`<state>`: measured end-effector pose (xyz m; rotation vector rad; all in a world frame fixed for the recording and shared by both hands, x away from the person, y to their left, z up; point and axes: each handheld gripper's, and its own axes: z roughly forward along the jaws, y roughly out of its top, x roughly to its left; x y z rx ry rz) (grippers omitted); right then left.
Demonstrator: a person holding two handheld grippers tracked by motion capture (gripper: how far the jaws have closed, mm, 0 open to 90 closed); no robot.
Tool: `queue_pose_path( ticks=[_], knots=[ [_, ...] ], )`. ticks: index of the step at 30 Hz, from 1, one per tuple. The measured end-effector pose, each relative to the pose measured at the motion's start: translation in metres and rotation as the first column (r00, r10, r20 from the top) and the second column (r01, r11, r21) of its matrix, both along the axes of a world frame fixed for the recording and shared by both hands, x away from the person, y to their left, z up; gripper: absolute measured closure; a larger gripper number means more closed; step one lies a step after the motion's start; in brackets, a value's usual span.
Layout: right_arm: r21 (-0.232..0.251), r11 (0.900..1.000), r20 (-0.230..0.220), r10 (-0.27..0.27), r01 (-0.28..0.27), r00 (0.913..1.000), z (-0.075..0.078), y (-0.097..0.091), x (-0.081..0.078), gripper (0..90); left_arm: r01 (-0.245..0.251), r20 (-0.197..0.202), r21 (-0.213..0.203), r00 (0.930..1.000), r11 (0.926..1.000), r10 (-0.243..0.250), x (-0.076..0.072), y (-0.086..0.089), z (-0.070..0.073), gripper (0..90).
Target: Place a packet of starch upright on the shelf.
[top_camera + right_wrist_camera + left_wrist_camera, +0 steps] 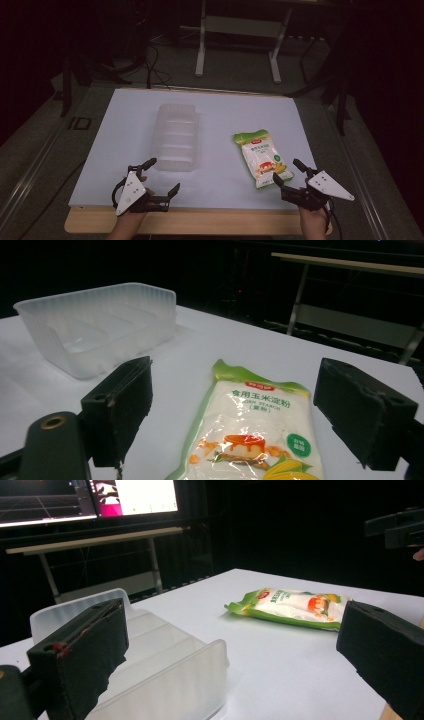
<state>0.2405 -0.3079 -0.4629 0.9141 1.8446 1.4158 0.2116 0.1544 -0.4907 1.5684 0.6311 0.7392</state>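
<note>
A white sheet is laid over a wooden table, whose bare edge is left showing along the near side. Beyond the far side, a desk on pale legs is seen on a grey floor, with dark cables trailed beside it. In the left gripper view, two lit screens are seen above that desk.

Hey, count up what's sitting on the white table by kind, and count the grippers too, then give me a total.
Clear plastic tray: 1
Corn starch bag: 1
Handheld grippers: 2, the left gripper and the right gripper, both open
Total: 4
</note>
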Motion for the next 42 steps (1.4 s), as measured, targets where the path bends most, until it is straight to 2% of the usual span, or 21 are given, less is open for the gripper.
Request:
queue_pose_path(
  ticks=[4,6,9,11,15,17,19,21,23,25,27,29,32,33,35,40,42],
  knots=[
    [-0.015,0.9999,0.004,0.006,-0.006,1.0000,0.000,0.003,-0.002,15.7,0.011,0.001,-0.006,0.9999,0.9999,-0.011,0.000,-0.001,0.000,0.3],
    [0.014,0.9997,-0.001,0.018,-0.018,0.9998,0.002,0.004,-0.005,15.3,0.012,-0.002,-0.008,0.9999,0.9999,-0.012,0.000,0.000,0.000,0.3],
    [0.027,0.9993,-0.009,0.025,-0.024,0.9997,0.004,0.004,-0.005,15.3,0.012,-0.001,-0.007,0.9999,0.9999,-0.012,-0.001,0.000,0.000,0.3],
    [0.026,0.9985,-0.044,0.050,-0.049,0.9978,0.009,0.005,-0.005,13.1,0.014,-0.001,-0.012,0.9999,0.9998,-0.014,-0.002,0.001,0.001,0.3],
    [0.013,0.9977,-0.064,0.067,-0.066,0.9958,0.015,0.008,-0.005,11.1,0.020,-0.002,-0.013,0.9998,0.9997,-0.020,-0.003,0.000,0.001,0.3],
    [0.030,0.9956,-0.066,0.091,-0.089,0.9937,0.023,0.011,-0.006,10.4,0.019,0.004,-0.005,0.9998,0.9998,-0.019,-0.004,-0.001,0.001,0.3],
    [0.071,0.9925,-0.061,0.104,-0.100,0.9927,0.031,0.013,-0.008,10.2,0.019,-0.001,-0.002,0.9998,0.9998,-0.019,-0.004,-0.001,0.001,0.3],
    [0.083,0.9921,-0.040,0.098,-0.095,0.9943,0.039,0.013,-0.009,10.2,0.019,-0.002,-0.002,0.9998,0.9998,-0.019,-0.005,-0.001,0.000,0.3],
    [0.098,0.9876,-0.023,0.125,-0.122,0.9919,0.045,0.011,-0.008,10.2,0.021,-0.009,-0.003,0.9997,0.9998,-0.021,-0.005,-0.001,0.000,0.3],
    [0.104,0.9843,-0.009,0.144,-0.142,0.9896,0.053,0.008,-0.006,10.2,0.021,-0.005,-0.007,0.9998,0.9998,-0.021,-0.005,-0.002,0.000,0.3],
    [0.097,0.9862,-0.001,0.134,-0.134,0.9909,0.056,0.008,-0.005,10.2,0.023,-0.005,-0.009,0.9997,0.9997,-0.023,-0.005,-0.002,0.001,0.3],
    [0.083,0.9865,0.011,0.141,-0.141,0.9900,0.068,0.005,0.002,10.2,0.021,-0.003,-0.010,0.9998,0.9997,-0.021,-0.006,-0.002,0.001,0.3],
    [0.070,0.9871,0.002,0.144,-0.144,0.9895,0.077,0.004,0.012,10.2,0.024,-0.005,-0.007,0.9997,0.9997,-0.024,-0.006,-0.003,0.000,0.3],
    [0.070,0.9871,0.002,0.144,-0.144,0.9895,0.077,0.004,0.012,10.2,0.024,-0.005,-0.007,0.9997,0.9997,-0.024,-0.006,-0.003,0.000,0.3],
    [0.052,0.9882,-0.009,0.144,-0.144,0.9895,0.082,0.004,0.024,10.3,0.027,-0.004,-0.007,0.9996,0.9996,-0.027,-0.006,-0.004,0.000,0.3],
    [0.057,0.9890,-0.029,0.138,-0.136,0.9900,0.084,0.004,0.045,10.3,0.028,-0.005,0.000,0.9996,0.9996,-0.028,-0.005,-0.006,0.000,0.3],
    [0.025,0.9918,-0.026,0.126,-0.125,0.9917,0.085,0.006,0.053,10.5,0.028,-0.007,0.004,0.9996,0.9996,-0.028,-0.005,-0.005,0.000,0.3]
  ],
)
